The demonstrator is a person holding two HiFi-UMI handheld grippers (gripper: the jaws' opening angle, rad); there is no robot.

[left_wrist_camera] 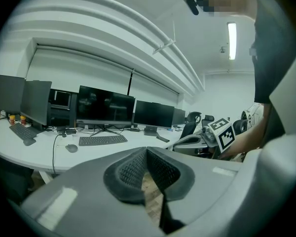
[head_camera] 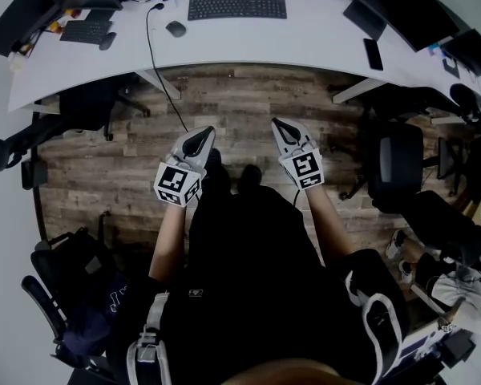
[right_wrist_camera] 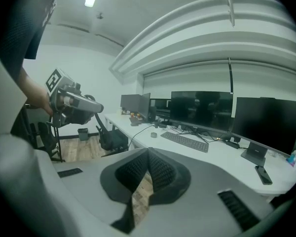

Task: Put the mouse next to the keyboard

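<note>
- The left gripper [head_camera: 205,132] and the right gripper [head_camera: 278,124] are held side by side in front of the person, above a wooden floor [head_camera: 240,103] and well short of the desk [head_camera: 289,45].
- Both tongs are pinched together: in each gripper view the ribbed pads meet at the tips with nothing between them.
- The mouse [head_camera: 175,29] lies on the white desk, to the left of the black keyboard [head_camera: 237,7] and slightly nearer the front edge. It is near the keyboard but not touching it.
- A black cable [head_camera: 154,58] runs across the desk just left of the mouse and drops over the edge. It looks separate from the mouse, though the view is too small to be sure.
- Further left sit a second keyboard [head_camera: 86,31] and a second mouse [head_camera: 107,41].
- Dark monitors [left_wrist_camera: 106,105] stand behind the keyboard.
</note>
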